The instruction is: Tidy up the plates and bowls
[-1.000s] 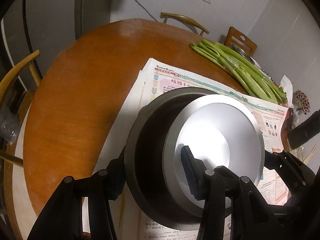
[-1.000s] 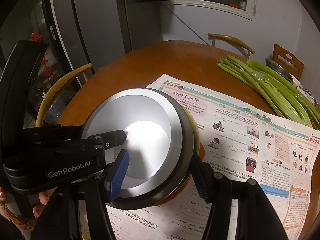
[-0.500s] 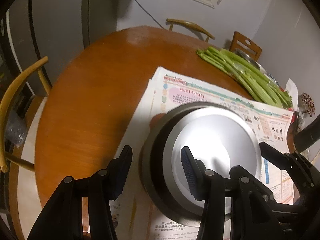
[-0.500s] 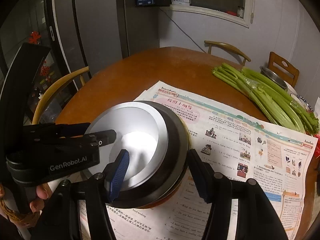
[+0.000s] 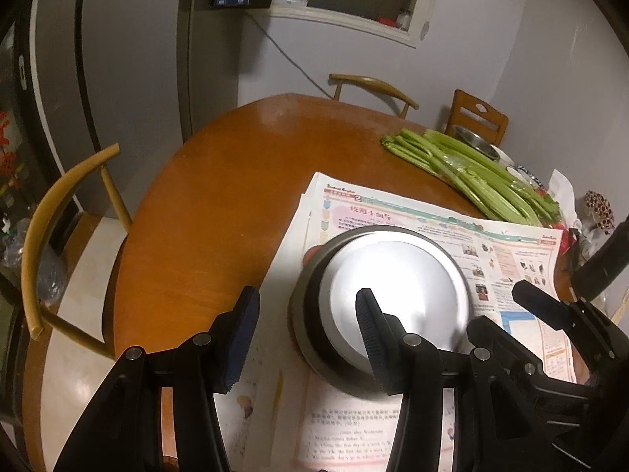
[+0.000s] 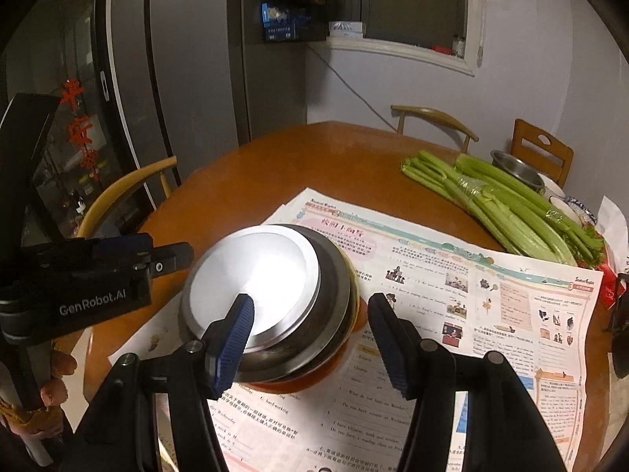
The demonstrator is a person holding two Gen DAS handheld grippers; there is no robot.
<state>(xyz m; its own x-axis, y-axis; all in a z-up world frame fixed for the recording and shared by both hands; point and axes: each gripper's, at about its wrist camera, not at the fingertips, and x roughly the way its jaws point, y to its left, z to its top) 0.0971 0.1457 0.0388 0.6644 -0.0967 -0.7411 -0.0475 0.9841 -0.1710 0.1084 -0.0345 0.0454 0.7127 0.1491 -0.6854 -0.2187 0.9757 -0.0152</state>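
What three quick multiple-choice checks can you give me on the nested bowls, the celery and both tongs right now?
1. The nested bowls sit on:
A. the newspaper
B. a chair
C. bare wood

2. The celery is:
A. red
B. green
C. white

3. The left tongs and right tongs are:
A. both clamped on the stack
B. only the right clamped
C. both clear of the stack

Answers: 1 A, print of the newspaper shows around the stack. 2 B, the stalks are green. 3 C, in both wrist views the pads stand apart from the stack, gripping nothing.
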